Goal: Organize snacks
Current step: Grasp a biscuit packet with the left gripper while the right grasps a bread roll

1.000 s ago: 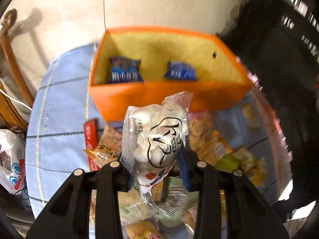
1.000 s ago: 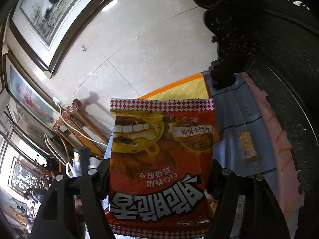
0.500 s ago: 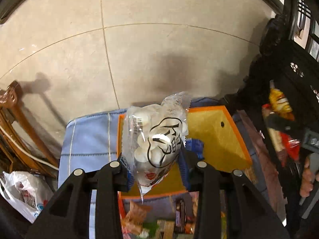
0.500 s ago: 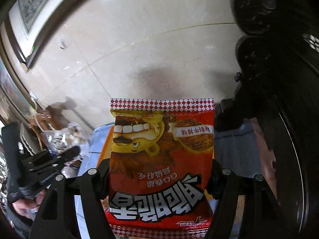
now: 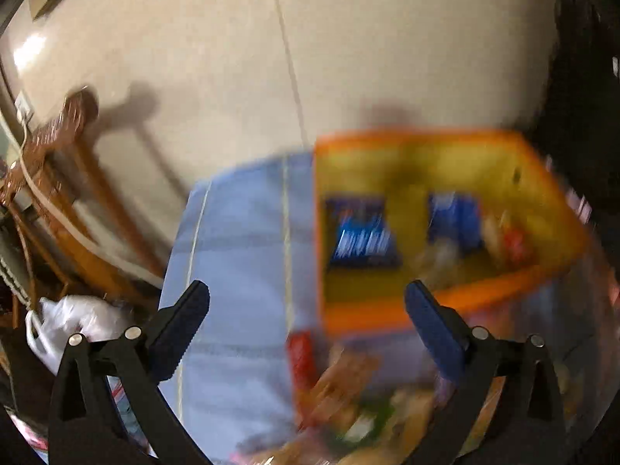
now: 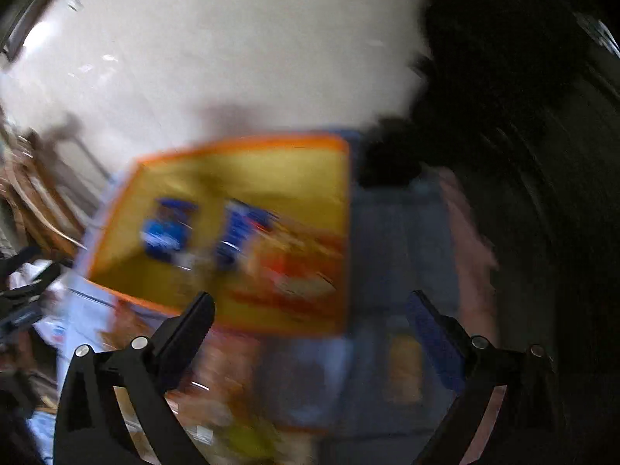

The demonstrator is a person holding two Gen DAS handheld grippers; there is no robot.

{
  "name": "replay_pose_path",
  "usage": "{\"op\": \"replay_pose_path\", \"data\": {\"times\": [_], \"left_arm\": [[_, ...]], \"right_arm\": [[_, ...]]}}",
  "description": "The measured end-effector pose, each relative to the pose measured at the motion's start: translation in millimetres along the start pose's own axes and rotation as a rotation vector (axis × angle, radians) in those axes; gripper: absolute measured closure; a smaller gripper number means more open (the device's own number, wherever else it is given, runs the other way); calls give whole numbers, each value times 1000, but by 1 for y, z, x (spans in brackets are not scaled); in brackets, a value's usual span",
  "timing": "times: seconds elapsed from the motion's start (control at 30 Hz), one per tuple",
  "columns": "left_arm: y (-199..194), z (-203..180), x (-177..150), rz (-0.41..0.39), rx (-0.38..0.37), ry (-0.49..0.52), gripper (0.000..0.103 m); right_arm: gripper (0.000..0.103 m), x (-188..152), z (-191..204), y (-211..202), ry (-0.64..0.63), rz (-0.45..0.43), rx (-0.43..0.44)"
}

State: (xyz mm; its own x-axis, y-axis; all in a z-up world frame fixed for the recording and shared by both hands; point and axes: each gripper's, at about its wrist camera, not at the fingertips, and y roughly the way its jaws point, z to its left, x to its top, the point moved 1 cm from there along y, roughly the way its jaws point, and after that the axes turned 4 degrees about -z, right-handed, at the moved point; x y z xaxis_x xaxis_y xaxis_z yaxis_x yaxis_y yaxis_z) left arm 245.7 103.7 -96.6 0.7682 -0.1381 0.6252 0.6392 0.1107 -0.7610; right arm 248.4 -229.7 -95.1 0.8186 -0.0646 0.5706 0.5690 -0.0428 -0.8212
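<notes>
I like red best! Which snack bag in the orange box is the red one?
The big red bag lying at the box's right end. The two others beside it are blue.

Your orange fabric box with the yellow lining (image 5: 438,310) stood on the pale blue striped tablecloth (image 5: 240,255), toward its far edge. Two blue foil snack packets (image 5: 364,236) lay side by side in it, a red-and-yellow snack bag (image 6: 294,263) to their right. Loose wrapped snacks (image 5: 348,407) lay before the box; a carved wooden chair (image 5: 66,193) stood off left.
</notes>
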Motion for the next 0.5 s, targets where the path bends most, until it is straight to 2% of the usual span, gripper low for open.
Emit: {"op": "replay_pose_path", "data": {"times": [0.07,0.1,0.17,0.33,0.43,0.5], "left_arm": [[11,3,-38,34,36,6,4],[12,1,-52,42,27,-1,4],[22,0,-74,81,-34,4,4],[45,-3,-93,98,-42,40,4],[56,-12,-95,108,-39,95,4],[62,-17,-97,126,-65,139,4]], "right_arm": [[3,-14,-30,22,39,25,-128],[3,-23,-46,36,55,33,-187],[3,-39,-67,61,78,78,-226],[4,-67,-79,113,171,195,-101],[4,-74,-70,125,148,187,-115],[5,-76,-63,122,103,120,-136]]}}
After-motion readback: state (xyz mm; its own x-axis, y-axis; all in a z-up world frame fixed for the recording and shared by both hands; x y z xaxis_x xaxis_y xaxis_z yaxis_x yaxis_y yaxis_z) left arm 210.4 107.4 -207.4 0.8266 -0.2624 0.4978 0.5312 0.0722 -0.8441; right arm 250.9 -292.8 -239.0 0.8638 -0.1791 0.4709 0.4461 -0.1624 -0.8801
